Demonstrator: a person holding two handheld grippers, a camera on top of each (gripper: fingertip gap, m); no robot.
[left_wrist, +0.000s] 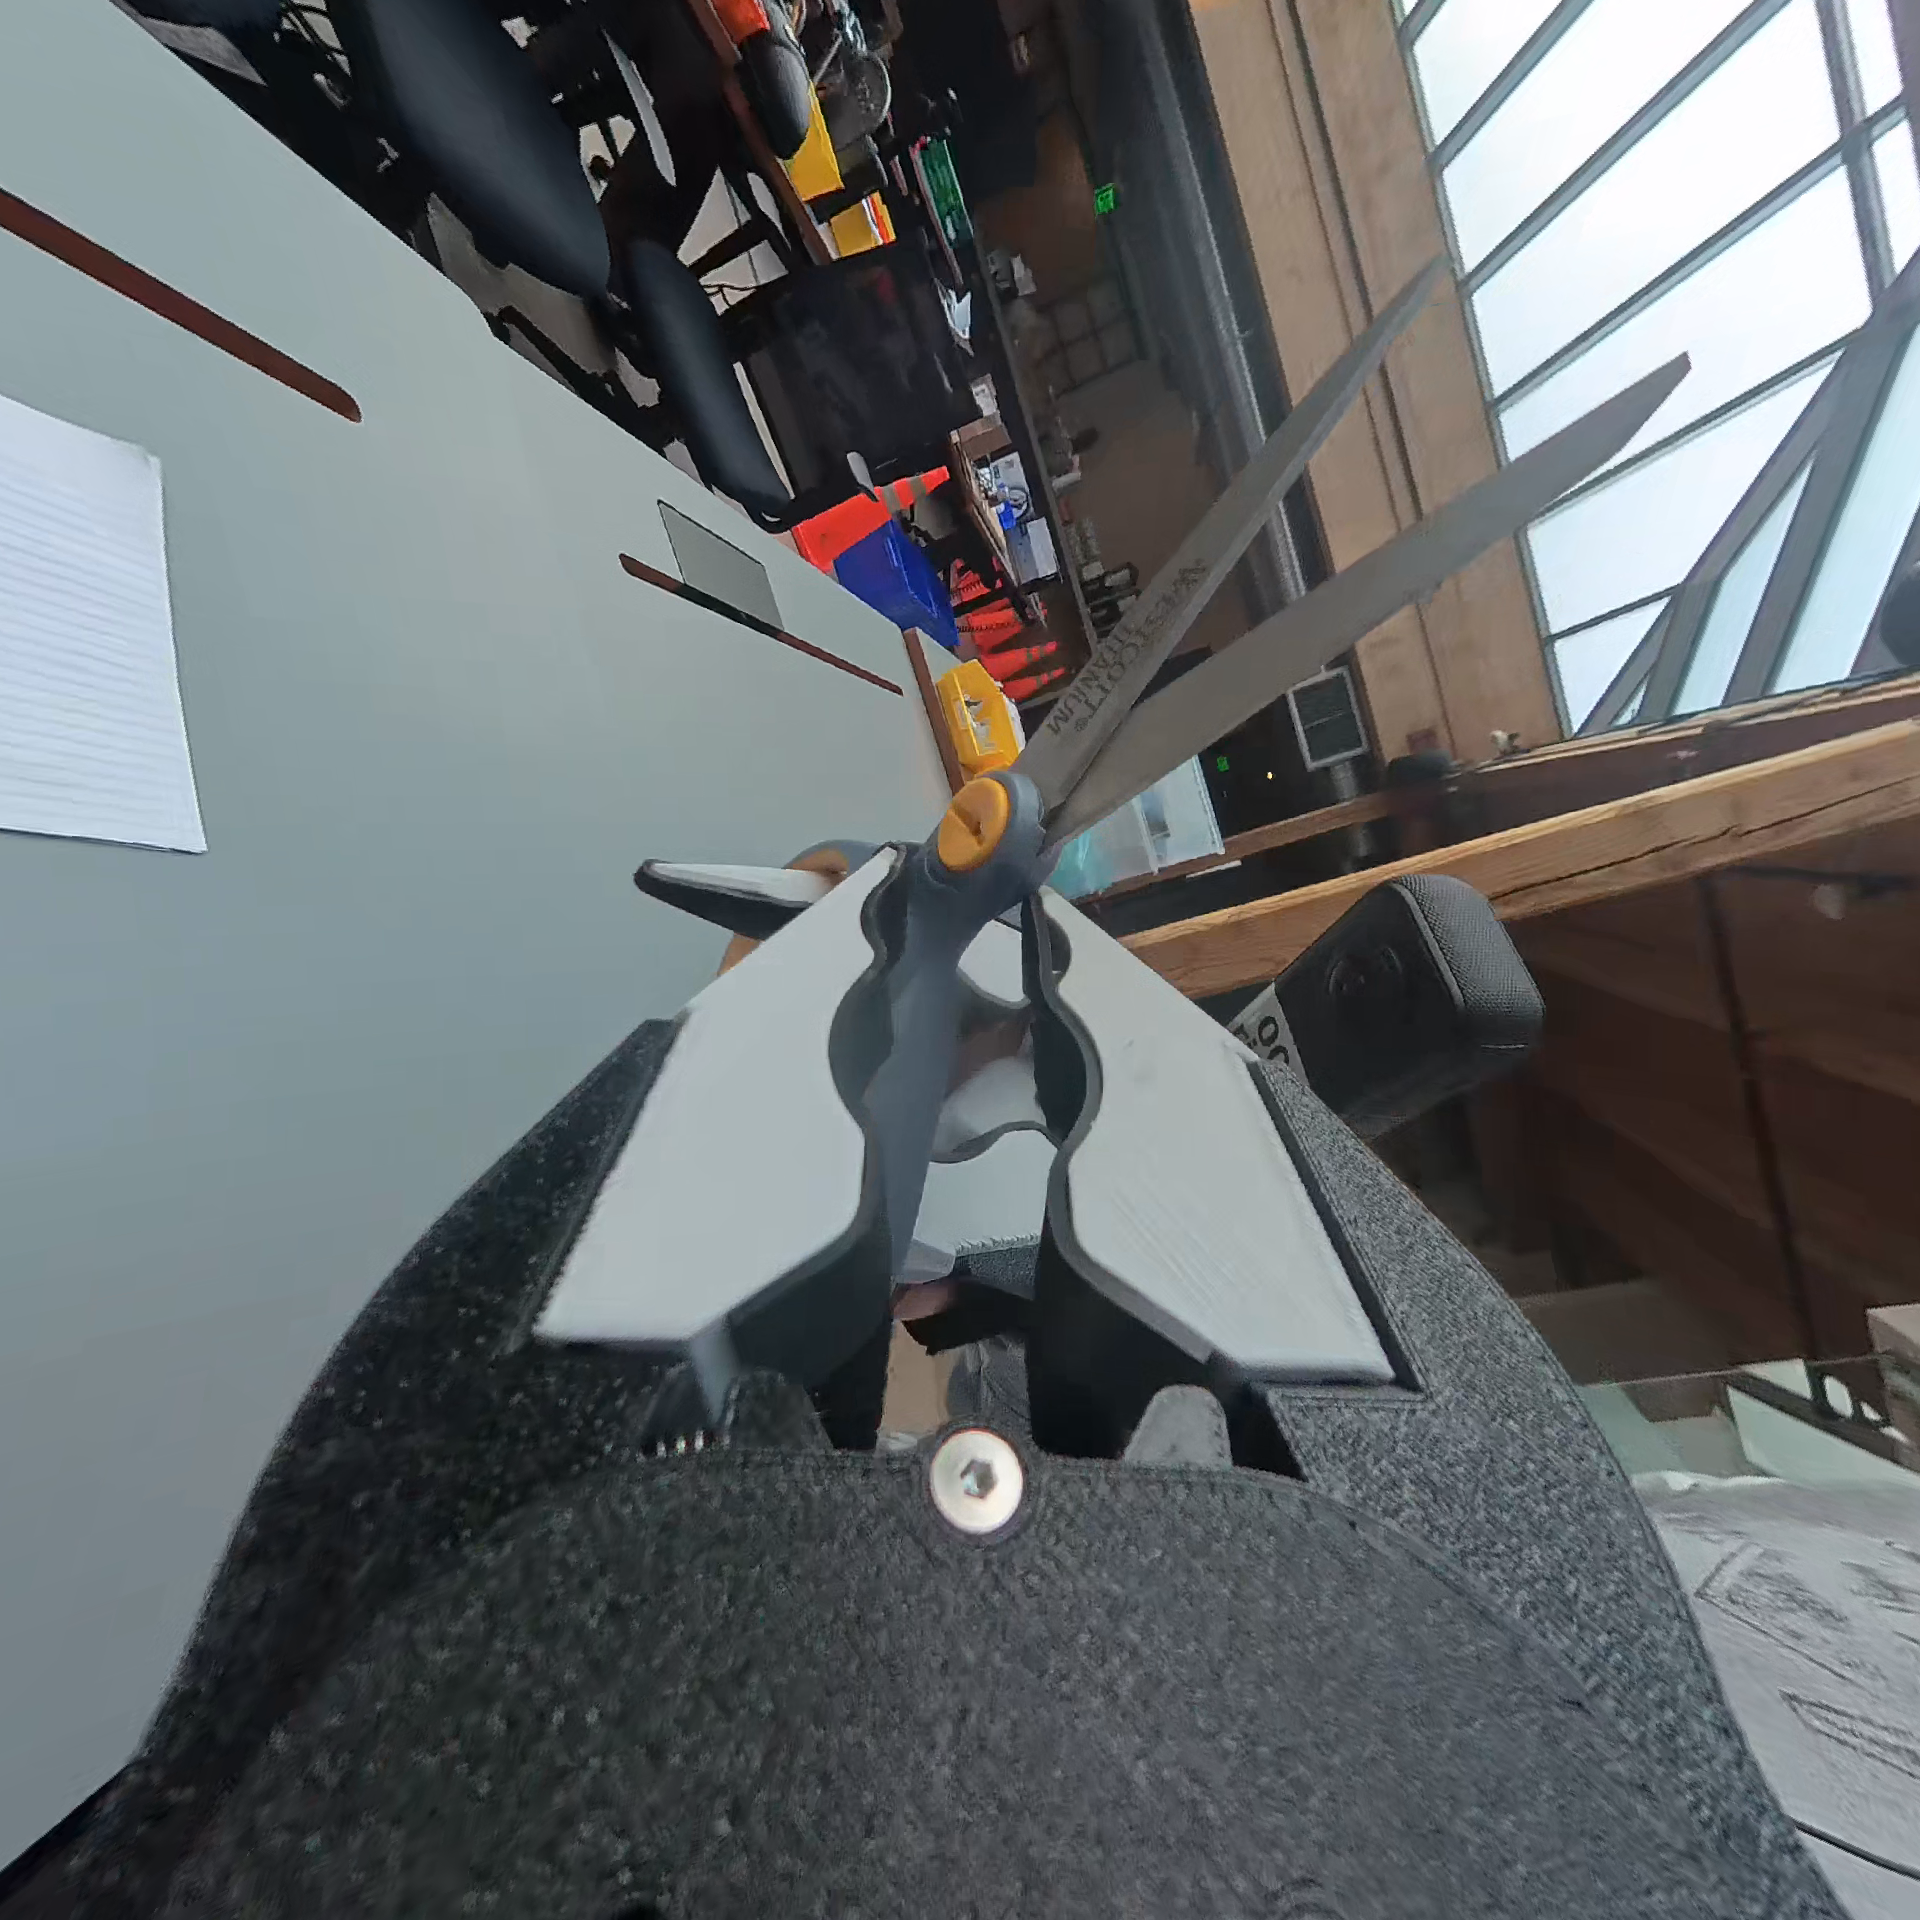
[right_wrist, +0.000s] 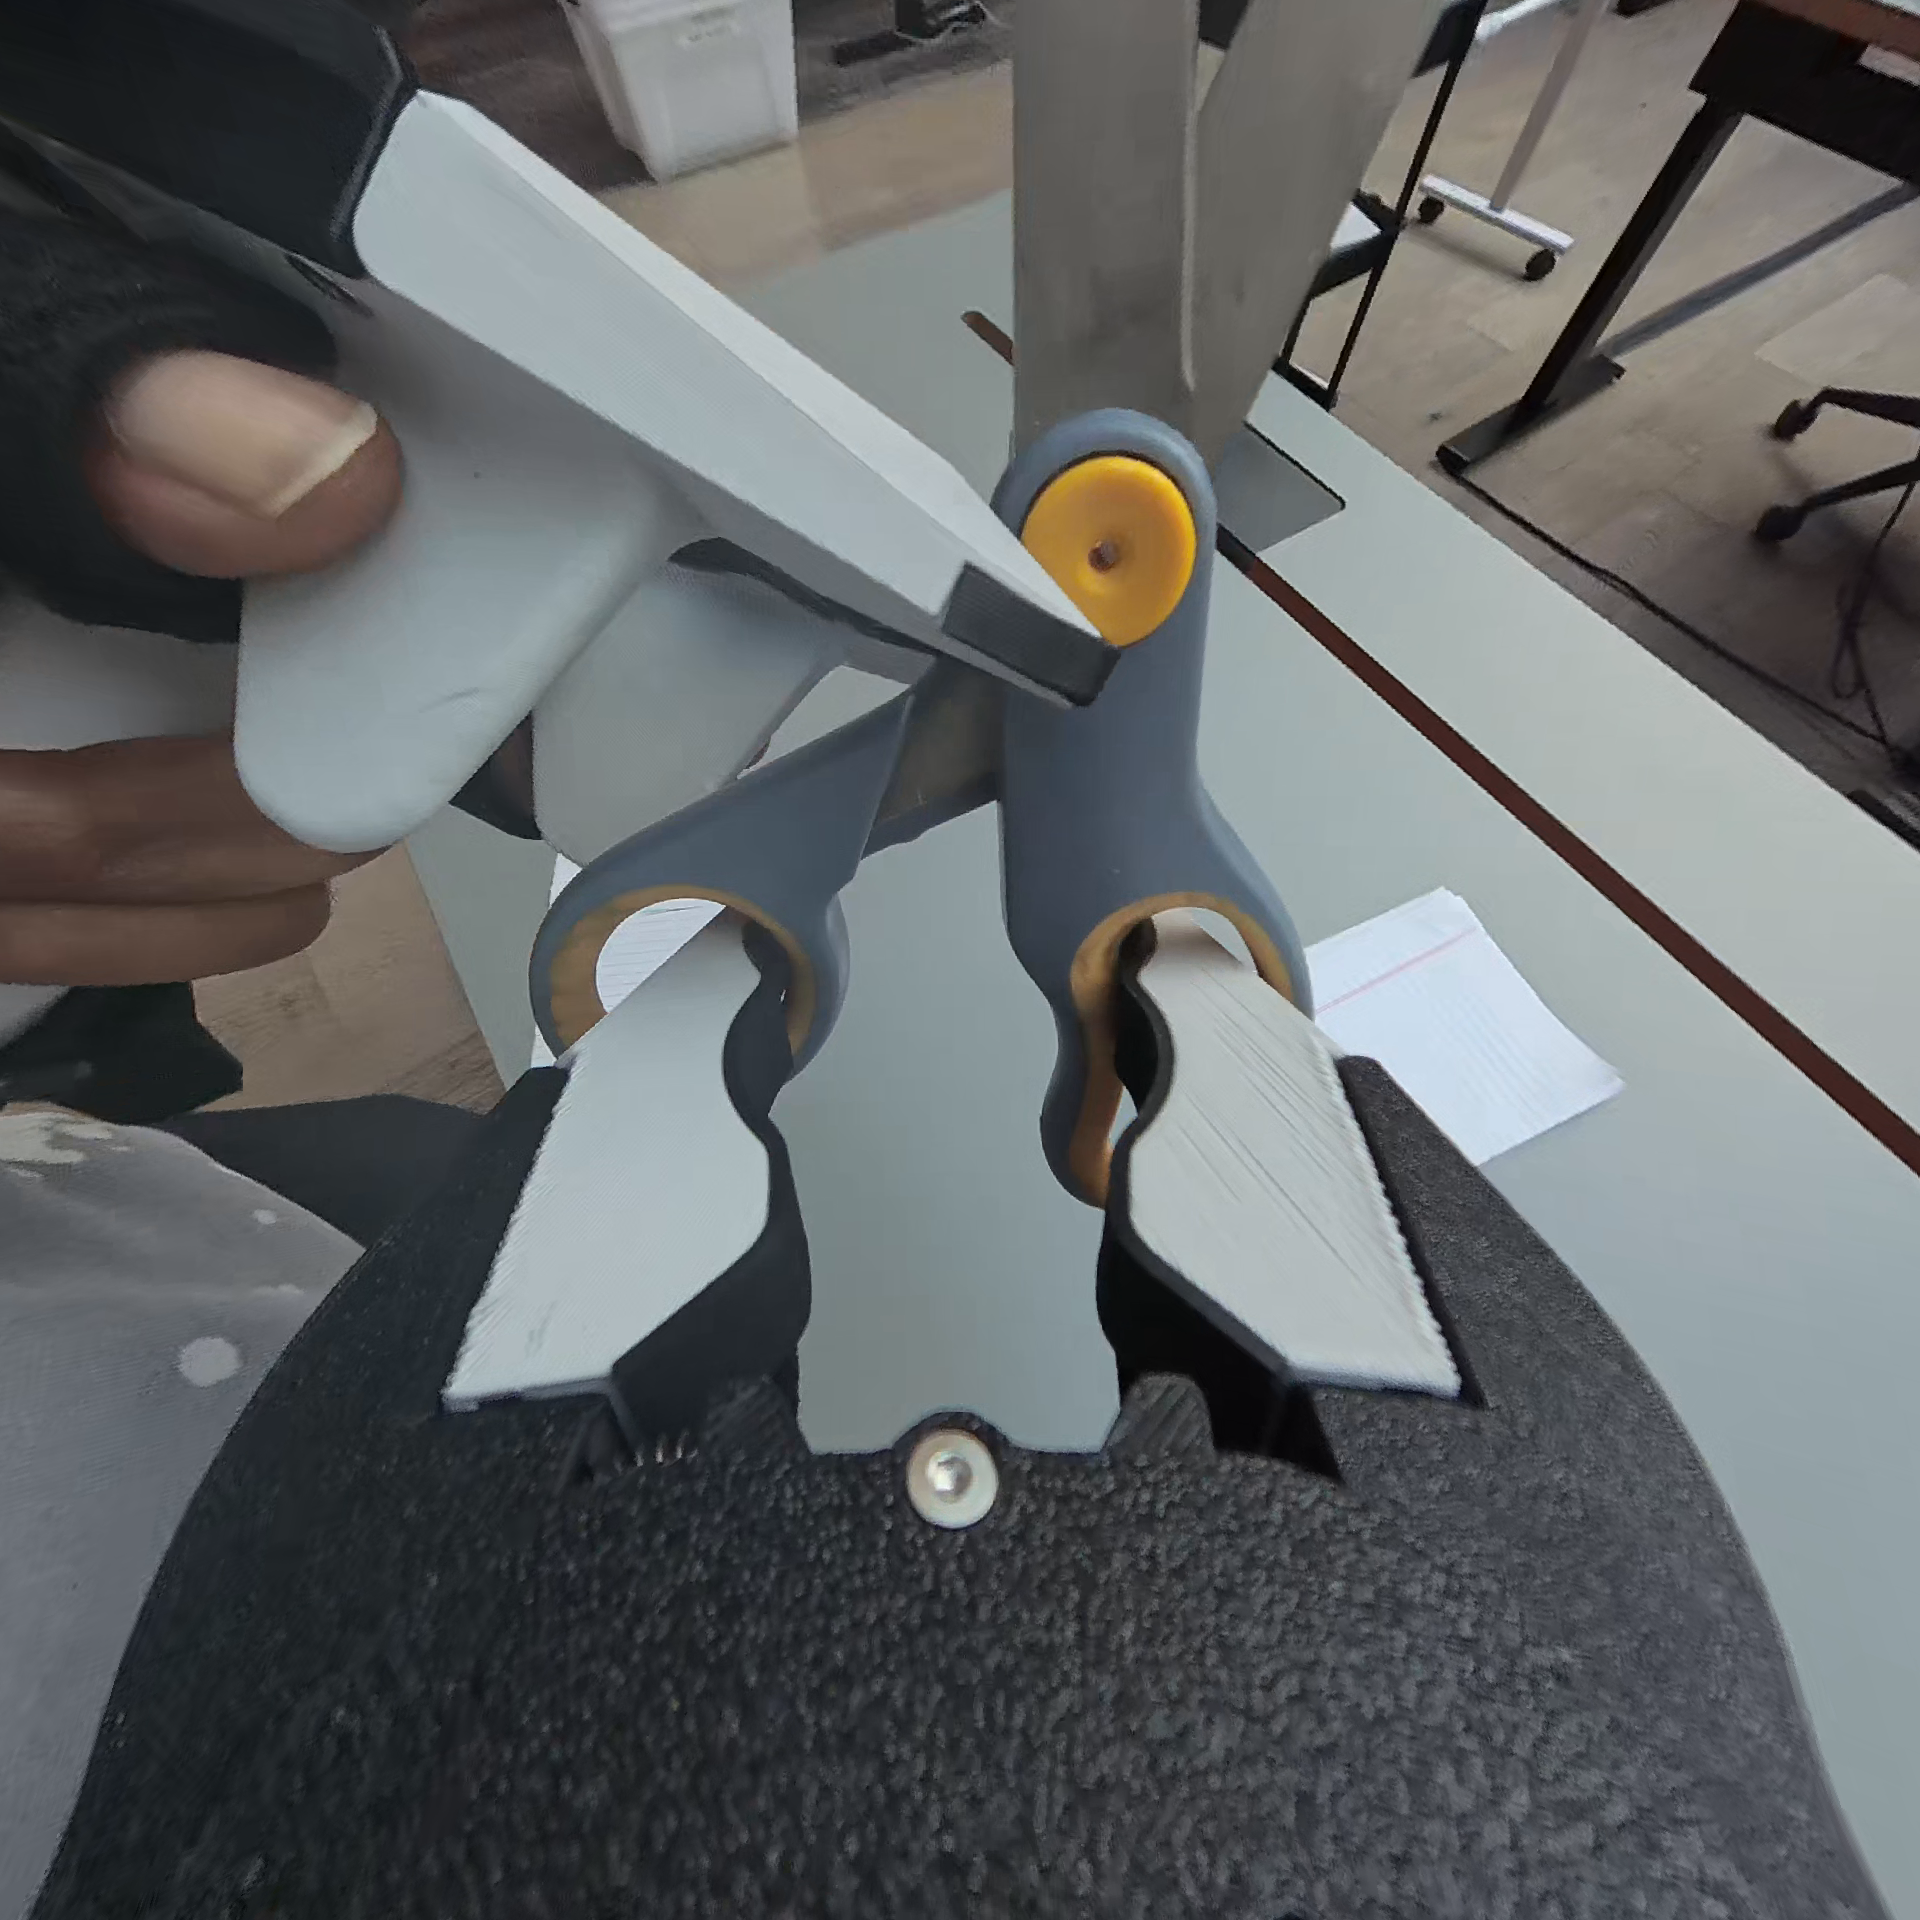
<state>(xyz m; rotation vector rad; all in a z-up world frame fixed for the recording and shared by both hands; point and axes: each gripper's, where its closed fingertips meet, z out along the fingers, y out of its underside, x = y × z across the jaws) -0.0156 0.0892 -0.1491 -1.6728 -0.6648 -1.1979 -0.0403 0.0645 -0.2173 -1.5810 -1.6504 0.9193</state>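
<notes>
Grey-handled scissors (right_wrist: 1101, 644) with an orange pivot cap are held in the air between both claws, above a pale grey tabletop (right_wrist: 1558, 1039).

Left claw (left_wrist: 961, 883): its two pale fingers (left_wrist: 748, 1091) are drawn close together and clamped on the scissors' shank just behind the pivot. In the right wrist view this claw (right_wrist: 1023, 649) comes in from the upper left, its dark tip pressed against the handle beside the orange cap; a person's hand (right_wrist: 187, 623) in a dark fingerless glove grips its body.

Right claw (right_wrist: 956, 935): its fingers stand wide apart, each tip threaded into one of the two orange-lined handle loops and bearing outward on the loop's inner edge. The left finger (right_wrist: 634, 1174) sits in the left loop, the right one in the right loop. It squeezes nothing between its fingers.

Scissors: the blades (left_wrist: 1351, 540) are spread open in a narrow V, pointing away from both claws, and the handles are splayed likewise.

Surroundings: a sheet of lined paper (right_wrist: 1455, 1018) lies flat on the tabletop below and beyond the right loop; the same sheet (left_wrist: 88, 634) shows at the left edge of the left wrist view. A dark brown strip (right_wrist: 1558, 821) runs across the tabletop. Shelving with coloured bins (left_wrist: 894, 582), wooden beams and large windows fill the background.
</notes>
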